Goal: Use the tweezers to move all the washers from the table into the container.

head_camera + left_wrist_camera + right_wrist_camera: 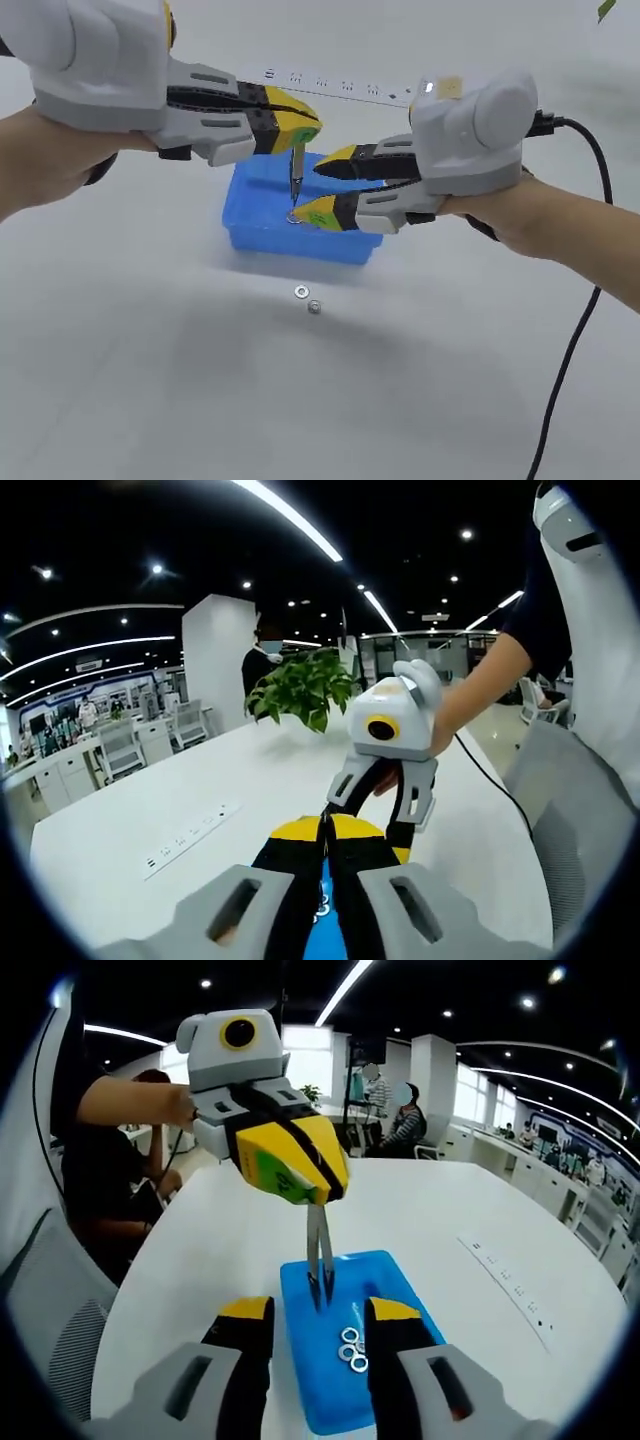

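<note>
Left hand-held gripper (303,133): clenched on tweezers (297,172), tips inside container (290,245) for drop-off.
Right hand-held gripper (322,190): released, idle.
Washers (302,291): two waiting on surface (150,380).

- My left gripper (305,128) clamps the tweezers (297,175), tips down in the blue container (262,215) beneath it.
- My right gripper (312,192) gapes beside those tips.
- Two washers (302,291) lie on the table (150,380), nearer me.

The white surface (150,380) is looked down on from close above in the head view, with the blue container (262,225) centred. The left gripper view is aimed low across the surface at the right gripper (382,800). The right gripper view is aimed back at the left gripper (318,1192) and tilted downward. The container is shared by all three views.
</note>
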`<state>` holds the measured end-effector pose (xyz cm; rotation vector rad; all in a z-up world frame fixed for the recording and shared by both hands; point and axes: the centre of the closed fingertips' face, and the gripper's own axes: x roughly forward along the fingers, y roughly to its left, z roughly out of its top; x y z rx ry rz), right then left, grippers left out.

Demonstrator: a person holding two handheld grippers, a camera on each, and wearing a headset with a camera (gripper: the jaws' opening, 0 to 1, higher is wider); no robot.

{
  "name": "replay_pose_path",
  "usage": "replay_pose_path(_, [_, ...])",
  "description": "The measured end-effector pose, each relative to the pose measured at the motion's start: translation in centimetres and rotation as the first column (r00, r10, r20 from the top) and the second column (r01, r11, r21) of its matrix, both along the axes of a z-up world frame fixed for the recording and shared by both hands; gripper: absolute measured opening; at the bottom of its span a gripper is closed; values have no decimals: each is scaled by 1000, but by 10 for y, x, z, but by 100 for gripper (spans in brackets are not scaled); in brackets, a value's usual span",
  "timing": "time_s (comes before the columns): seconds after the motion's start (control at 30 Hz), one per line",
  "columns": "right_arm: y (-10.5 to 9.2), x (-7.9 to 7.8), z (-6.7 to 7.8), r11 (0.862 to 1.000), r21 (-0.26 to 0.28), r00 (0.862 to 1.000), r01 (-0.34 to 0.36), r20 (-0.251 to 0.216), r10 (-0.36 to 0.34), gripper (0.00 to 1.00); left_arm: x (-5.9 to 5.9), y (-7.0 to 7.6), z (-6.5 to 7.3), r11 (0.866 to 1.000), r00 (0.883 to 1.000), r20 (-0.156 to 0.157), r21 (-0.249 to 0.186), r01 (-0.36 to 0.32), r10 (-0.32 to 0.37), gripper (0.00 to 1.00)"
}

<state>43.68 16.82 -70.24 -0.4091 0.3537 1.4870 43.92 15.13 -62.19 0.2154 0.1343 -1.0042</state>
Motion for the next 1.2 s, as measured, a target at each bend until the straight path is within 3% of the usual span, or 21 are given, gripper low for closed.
replay_pose_path(0.1, [-4,-4,8,999,35,1000,15,1,-15,46,-10,-9,7,1000,1000,14,2,20,-20,4])
replay_pose_path(0.23, [-12,-7,11,998,38,999,44,11,-44,53,-18,-12,12,1000,999,28,2,24,-24,4])
replay_pose_path(0.37, [-23,-13,12,996,43,997,72,17,-73,60,-28,-16,19,998,999,39,-58,16,-13,4])
replay_pose_path(0.53, [-34,-22,12,995,46,996,93,12,-93,65,-40,-22,11,998,999,27,-58,22,-21,4])
replay_pose_path(0.6, [-39,-25,11,994,50,995,100,8,-101,67,-45,-23,10,996,999,21,-84,26,-24,4])
replay_pose_path(0.7, [-45,-31,9,993,60,994,106,-23,-105,71,-53,-29,11,994,999,35,-103,26,-23,4])
replay_pose_path(0.93, [-59,-51,-6,996,54,996,72,-62,-69,78,-63,-29,-5,996,999,36,-90,8,-5,4])
replay_pose_path(1.0, [-62,-54,-10,996,50,997,69,-23,-68,79,-66,-29,-8,996,999,35,-94,10,-7,4])
replay_pose_path(1.2, [-66,-67,-25,997,44,997,62,-56,-60,84,-75,-31,-24,995,1000,11,-99,21,-20,4])
